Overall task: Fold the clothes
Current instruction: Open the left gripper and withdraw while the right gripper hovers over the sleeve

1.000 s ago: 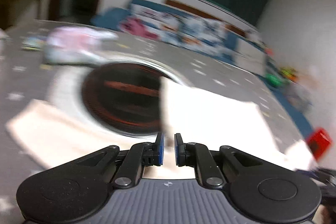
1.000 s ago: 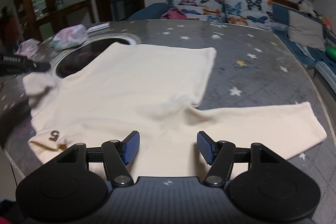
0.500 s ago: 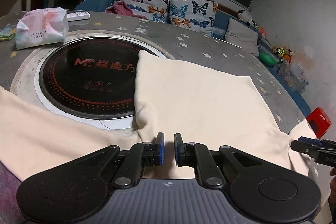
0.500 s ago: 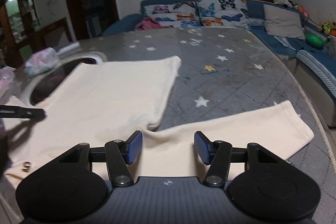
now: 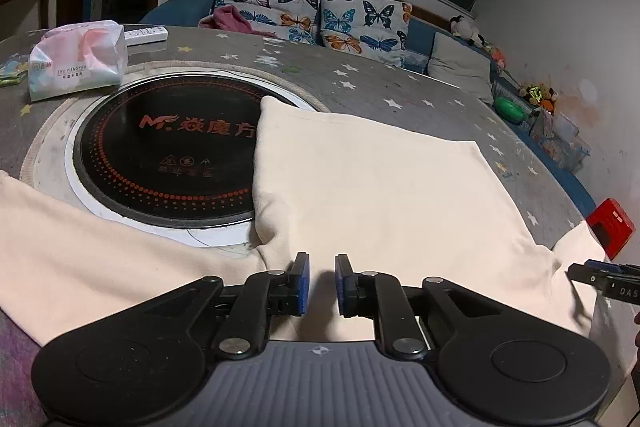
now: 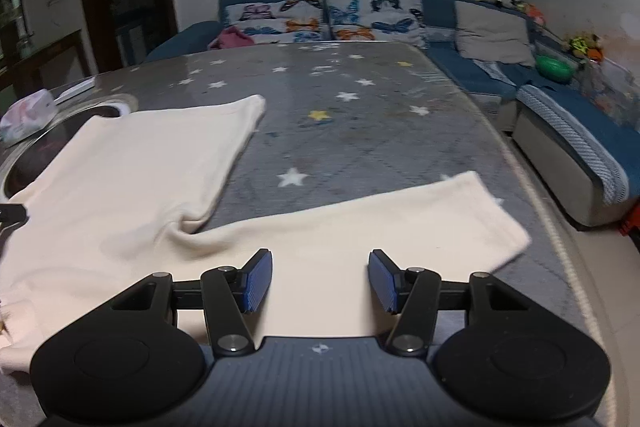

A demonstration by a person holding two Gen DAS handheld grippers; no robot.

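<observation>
One tissue pack, cream top spread flat

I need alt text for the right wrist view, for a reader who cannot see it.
A cream long-sleeved shirt lies flat on a grey star-patterned table, one sleeve stretched right. The open right gripper hovers over that sleeve, holding nothing; a blue sofa stands behind.

Left gripper low over cream shirt, jaws just opened a little, narrow gap, no cloth between pads. Shirt spread flat on starred table, body partly over black round hob, one sleeve out to the left. Tissue pack beyond hob. Right gripper tip at right edge, near shirt's far sleeve.
</observation>
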